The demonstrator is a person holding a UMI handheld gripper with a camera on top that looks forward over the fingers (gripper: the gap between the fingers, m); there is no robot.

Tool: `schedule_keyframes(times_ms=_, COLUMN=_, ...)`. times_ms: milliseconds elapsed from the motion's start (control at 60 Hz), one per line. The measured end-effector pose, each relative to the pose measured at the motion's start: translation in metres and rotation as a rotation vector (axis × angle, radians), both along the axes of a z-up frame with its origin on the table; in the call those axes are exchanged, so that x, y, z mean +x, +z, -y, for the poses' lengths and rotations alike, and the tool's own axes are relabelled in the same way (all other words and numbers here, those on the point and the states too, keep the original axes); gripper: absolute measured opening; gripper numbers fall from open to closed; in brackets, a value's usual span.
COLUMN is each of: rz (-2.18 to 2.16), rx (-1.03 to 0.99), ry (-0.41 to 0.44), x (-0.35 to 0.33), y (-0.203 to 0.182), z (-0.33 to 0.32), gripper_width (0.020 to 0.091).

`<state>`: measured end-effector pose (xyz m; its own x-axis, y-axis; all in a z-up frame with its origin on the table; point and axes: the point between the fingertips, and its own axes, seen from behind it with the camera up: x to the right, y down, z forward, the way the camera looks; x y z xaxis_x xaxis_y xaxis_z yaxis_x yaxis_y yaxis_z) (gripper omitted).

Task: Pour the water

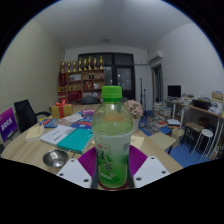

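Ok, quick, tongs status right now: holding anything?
Tongs: shut on the green-capped bottle, both pads pressing its lower body, bottle upright above the table.

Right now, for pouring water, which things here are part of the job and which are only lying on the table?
Part of the job:
- bottle with green cap, standing between the tool's pads
- metal bowl, left of the bottle, a possible place to pour into

Only lying about:
- teal book and papers on the table
- red box further back
- shelf by the far wall
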<state>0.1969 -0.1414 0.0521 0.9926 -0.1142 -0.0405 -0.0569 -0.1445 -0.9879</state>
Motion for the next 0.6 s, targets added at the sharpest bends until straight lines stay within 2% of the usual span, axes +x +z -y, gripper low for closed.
schedule_keyframes(times_ms=67, rz=0.002, rx=-0.011, ry=0.003, x=-0.003, y=0.001, z=0.022, gripper_width=0.0411)
schedule_keyframes(times_ms=83, rz=0.002, rx=-0.012, ry=0.000, x=0.001, y=-0.001, z=-0.002, gripper_width=0.0416)
schedule_keyframes(times_ms=183, rz=-0.027, rx=-0.066, ry=-0.003, x=0.002, y=-0.003, z=0.007, gripper_width=0.0522)
schedule_keyframes(times_ms=217, rz=-0.044, rx=-0.109, ry=-0.016, x=0.006, y=-0.009, z=0.019, gripper_width=0.0593)
schedule_keyframes(times_ms=267, rz=-0.054, rx=-0.134, ry=-0.025, x=0.008, y=-0.007, z=0.043, gripper_width=0.0751)
schedule_keyframes(times_ms=300, rz=-0.048, rx=-0.135, ry=-0.033, x=0.007, y=-0.004, z=0.034, gripper_width=0.0856)
schedule_keyframes(times_ms=367, rz=-0.027, rx=-0.153, ry=-0.049, x=0.010, y=0.004, z=0.069, gripper_width=0.0817)
schedule_keyframes(times_ms=600, rz=-0.042, rx=-0.195, ry=-0.063, x=-0.039, y=0.050, z=0.180, gripper_width=0.0831)
